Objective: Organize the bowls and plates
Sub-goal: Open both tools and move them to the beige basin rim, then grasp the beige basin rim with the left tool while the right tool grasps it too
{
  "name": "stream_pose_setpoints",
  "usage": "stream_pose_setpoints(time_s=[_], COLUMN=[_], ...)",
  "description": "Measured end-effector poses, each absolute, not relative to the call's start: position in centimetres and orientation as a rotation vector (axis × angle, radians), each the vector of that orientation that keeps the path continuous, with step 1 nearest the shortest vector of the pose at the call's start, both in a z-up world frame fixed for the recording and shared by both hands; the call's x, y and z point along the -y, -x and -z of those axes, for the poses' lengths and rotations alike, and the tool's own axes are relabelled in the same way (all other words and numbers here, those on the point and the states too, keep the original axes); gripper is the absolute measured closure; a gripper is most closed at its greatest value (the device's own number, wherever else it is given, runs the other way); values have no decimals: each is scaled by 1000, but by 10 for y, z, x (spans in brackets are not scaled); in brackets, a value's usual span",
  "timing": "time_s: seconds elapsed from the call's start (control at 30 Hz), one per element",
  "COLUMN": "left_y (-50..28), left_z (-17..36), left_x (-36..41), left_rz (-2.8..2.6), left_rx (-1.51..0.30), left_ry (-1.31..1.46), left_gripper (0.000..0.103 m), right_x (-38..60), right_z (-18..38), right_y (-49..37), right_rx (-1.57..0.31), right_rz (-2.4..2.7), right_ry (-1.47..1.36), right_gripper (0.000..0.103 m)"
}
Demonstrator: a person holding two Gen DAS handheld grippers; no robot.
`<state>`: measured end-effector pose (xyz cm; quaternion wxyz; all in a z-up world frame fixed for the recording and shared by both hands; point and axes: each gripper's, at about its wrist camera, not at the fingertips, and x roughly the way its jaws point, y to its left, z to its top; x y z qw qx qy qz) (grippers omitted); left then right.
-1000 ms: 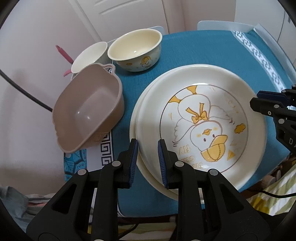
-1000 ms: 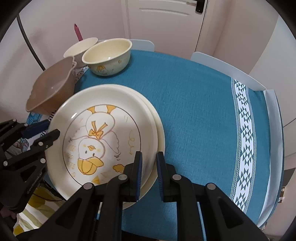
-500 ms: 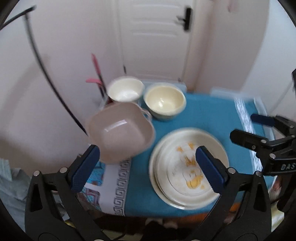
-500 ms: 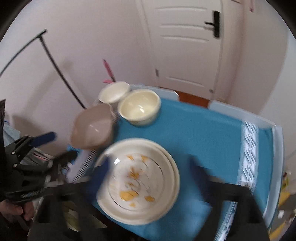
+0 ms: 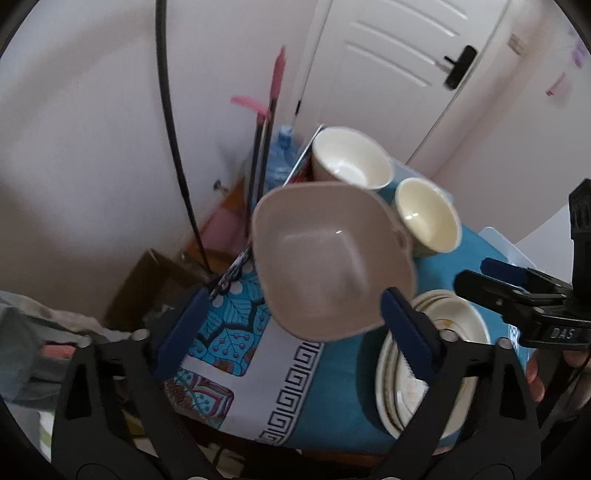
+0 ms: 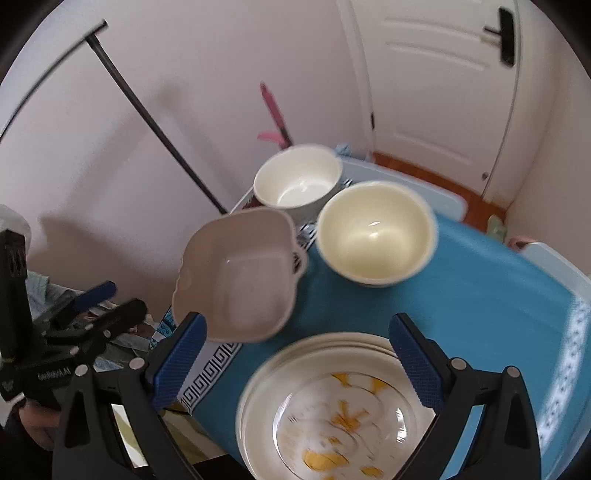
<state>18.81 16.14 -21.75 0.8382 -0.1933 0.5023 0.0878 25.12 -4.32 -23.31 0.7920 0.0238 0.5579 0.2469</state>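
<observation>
A teal cloth point(image 6: 480, 295) covers my surface; behind it, a white door point(image 6: 436, 81) and pink-handled broom point(image 5: 275, 85).

White panelled door point(image 6: 439, 74) with a black handle point(image 6: 505, 35) at far right, pale walls point(image 6: 184, 92), wooden floor point(image 6: 424, 171), teal cloth point(image 6: 480, 295) over the desk.

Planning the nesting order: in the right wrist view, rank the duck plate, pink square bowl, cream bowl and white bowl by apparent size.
1. duck plate, widest, though nearest the camera and cut off by the frame.
2. pink square bowl.
3. cream bowl, close to the pink one; unsure.
4. white bowl, smallest, but farthest away.
</observation>
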Motion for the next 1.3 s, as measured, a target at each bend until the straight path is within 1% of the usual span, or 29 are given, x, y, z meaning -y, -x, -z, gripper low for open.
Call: stream_pose_setpoints(time_s=[0.03, 0.07, 0.1, 0.13, 0.2, 0.23, 0.27, 0.3, 0.33, 0.37, 0.4, 0.43, 0.47, 0.5, 0.53, 0.57, 0.6, 0.63, 0.77, 0.9, 1.13, 1.3], left_y=[-193, -196, -201, -204, -210, -213, -217, -221, -224, -228, -231, -233, -235, -237, -239, -241, -242, -245, -247, -246, -235, -225], left_z=[228, 237, 246, 254, 266, 270, 276, 281, 284, 288, 291, 294, 295, 297, 298, 300, 300, 301, 297, 283, 226, 184], left_x=[-165, -167, -170, -171, -174, -174, -174, -175, -176, -177, -177, -179, -180, -181, -182, -182, -181, -180, -175, -175, -154, -113], left_rz=[-186, -179, -172, -166, -155, -150, -141, -134, -130, -123, -125, -132, -132, -128, -126, -122, -117, -114, -122, -136, -160, -135], left_rx=[-1090, -1113, -1133, -1144, -1161, -1165, -1173, -1182, -1188, -1195, -1204, -1207, -1209, -1211, -1214, -1223, -1229, -1230, -1220, -1196, -1101, -1047], left_ry=[416, 426, 437, 443, 446, 445, 442, 439, 438, 436, 431, 427, 427, 430, 428, 422, 415, 401, 367, 346, 281, 246], left_gripper=[23, 27, 33, 38, 42, 47, 50, 55, 59, 61, 64, 70, 73, 79, 84, 86, 90, 90, 90, 90, 90, 90], right_x=[36, 29, 23, 18, 8, 4, 0, -3, -5, -8, -9, -11, -11, -12, -13, -13, -14, -14, -10, -7, 9, 51], right_z=[241, 249, 256, 263, 275, 280, 285, 290, 294, 299, 302, 304, 306, 307, 308, 309, 310, 311, 311, 302, 262, 221], right_y=[-257, -262, -267, -271, -277, -277, -278, -279, -280, -281, -282, -282, -282, -284, -284, -284, -284, -284, -279, -273, -252, -221], right_rx=[-1219, -1237, -1256, -1273, -1301, -1307, -1311, -1317, -1323, -1331, -1334, -1331, -1327, -1324, -1322, -1324, -1324, -1320, -1294, -1264, -1161, -1087], right_rz=[-527, -522, -520, -523, -530, -531, -534, -538, -540, -543, -545, -543, -538, -536, -535, -531, -527, -522, -510, -528, -574, -566], right_ry=[-39, -26, -20, -20, -15, -8, -3, -1, -3, -10, -16, -17, -17, -20, -22, -20, -20, -20, -31, -46, -72, -81], right_gripper=[5, 5, 7, 12, 17, 21, 28, 32, 40, 46, 49, 53, 59, 64, 75, 82, 85, 87, 90, 90, 90, 90])
